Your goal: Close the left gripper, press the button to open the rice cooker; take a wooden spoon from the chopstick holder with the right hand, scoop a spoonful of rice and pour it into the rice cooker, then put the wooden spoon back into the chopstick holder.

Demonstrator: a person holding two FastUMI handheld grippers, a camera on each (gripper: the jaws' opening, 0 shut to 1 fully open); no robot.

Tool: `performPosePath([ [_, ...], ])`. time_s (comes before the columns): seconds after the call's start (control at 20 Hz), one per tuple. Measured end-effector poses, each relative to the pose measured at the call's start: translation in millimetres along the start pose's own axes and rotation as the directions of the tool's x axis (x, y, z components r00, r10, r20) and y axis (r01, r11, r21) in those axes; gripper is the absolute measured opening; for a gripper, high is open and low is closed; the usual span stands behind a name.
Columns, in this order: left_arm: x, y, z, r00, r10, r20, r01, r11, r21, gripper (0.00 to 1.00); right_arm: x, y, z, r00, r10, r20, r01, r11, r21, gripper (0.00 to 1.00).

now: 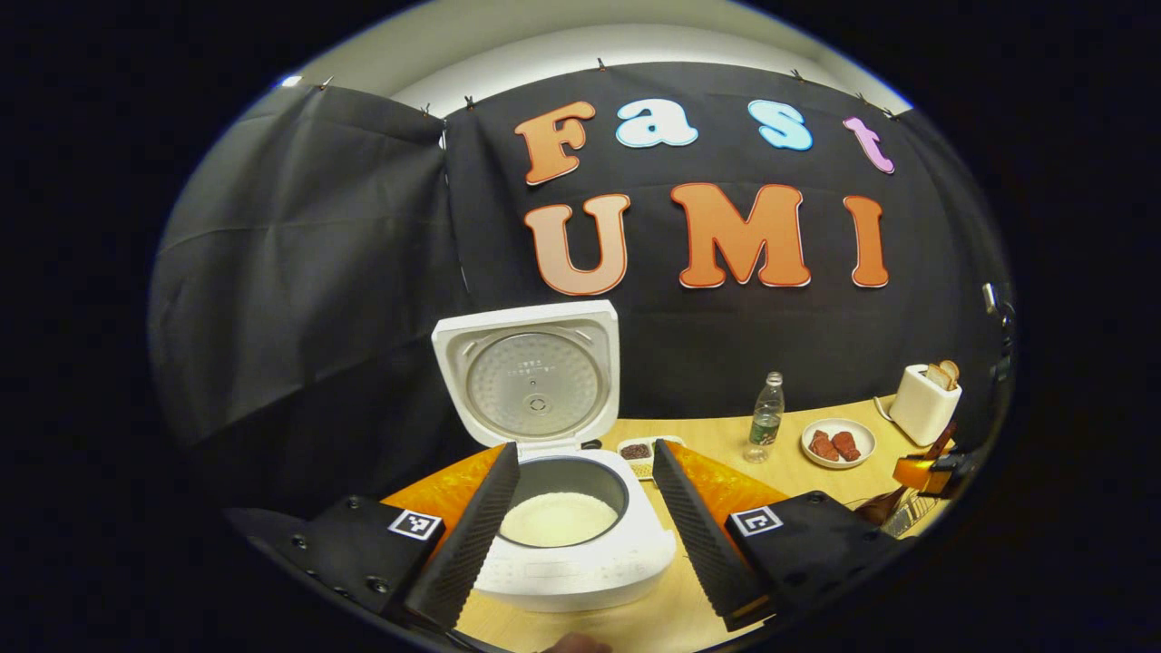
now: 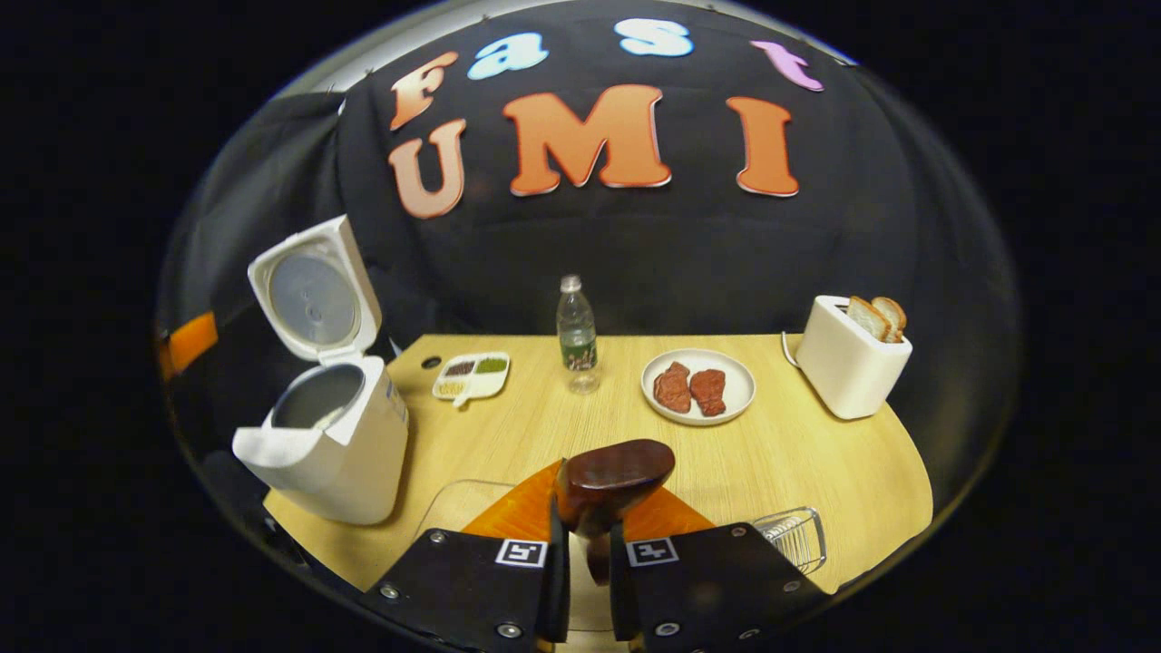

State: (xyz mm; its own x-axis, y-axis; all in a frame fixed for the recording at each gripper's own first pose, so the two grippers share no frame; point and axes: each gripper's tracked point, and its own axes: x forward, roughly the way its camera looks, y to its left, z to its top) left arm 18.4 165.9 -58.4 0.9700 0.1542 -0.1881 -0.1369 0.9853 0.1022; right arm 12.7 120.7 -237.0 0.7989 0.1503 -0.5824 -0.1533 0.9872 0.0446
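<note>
Jaws of the right gripper (image 2: 580,553) are clenched on the wooden spoon (image 2: 615,473), its bowl just ahead of them: probably light, stiff and smooth, best held along the handle; left gripper (image 1: 580,535) jaws released, flanking the open rice cooker (image 1: 562,535).

No readable text, brand, number or sign can be made out on any object. The inner lid of the open rice cooker (image 1: 533,381) carries a few lines of tiny embossed print near its centre, too small to read. The cooker's front panel shows faint markings, also illegible. The water bottle (image 2: 576,330) has a label, too small and blurred to read. Each gripper body bears a small square black-and-white coded marker (image 1: 414,524), a pattern rather than words.
</note>
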Motion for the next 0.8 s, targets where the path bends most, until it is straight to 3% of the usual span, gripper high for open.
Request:
performPosePath([
  [0.1,-3,4,-11,1.000,-0.001,-0.026,0.000,1.000,-0.024,1.00,12,11,-14,0.999,0.011,-0.030,-0.012,0.999,-0.033,0.18],
  [0.15,-4,8,-16,0.999,0.005,-0.036,-0.006,1.000,-0.028,0.96,16,9,-18,0.999,-0.010,-0.036,0.007,0.998,-0.064,0.13],
  [0.2,-4,12,-18,0.999,0.012,-0.044,-0.013,0.999,-0.029,1.00,19,7,-20,0.999,-0.032,-0.037,0.028,0.994,-0.101,0.17],
  [0.35,-1,17,-20,0.998,0.027,-0.050,-0.029,0.999,-0.032,0.96,27,13,-31,0.997,-0.053,-0.050,0.044,0.983,-0.179,0.18],
  [0.45,1,18,-19,0.999,0.019,-0.046,-0.021,0.999,-0.029,1.00,29,8,-39,0.995,-0.089,-0.042,0.076,0.970,-0.232,0.18],
  [0.5,2,17,-17,0.999,0.019,-0.042,-0.020,1.000,-0.022,0.96,30,11,-40,0.995,-0.094,-0.028,0.084,0.962,-0.259,0.18],
  [0.6,5,13,-14,0.999,0.008,-0.035,-0.008,1.000,-0.009,0.96,31,24,-44,0.997,-0.072,-0.015,0.064,0.945,-0.321,0.14],
  [0.7,8,9,-13,1.000,-0.003,-0.031,0.003,1.000,0.003,0.96,34,35,-47,0.999,-0.054,-0.004,0.049,0.926,-0.375,0.18],
  [0.8,8,8,-11,1.000,-0.008,-0.027,0.009,1.000,0.009,0.96,36,46,-49,0.999,-0.034,-0.013,0.027,0.931,-0.364,0.18],
])
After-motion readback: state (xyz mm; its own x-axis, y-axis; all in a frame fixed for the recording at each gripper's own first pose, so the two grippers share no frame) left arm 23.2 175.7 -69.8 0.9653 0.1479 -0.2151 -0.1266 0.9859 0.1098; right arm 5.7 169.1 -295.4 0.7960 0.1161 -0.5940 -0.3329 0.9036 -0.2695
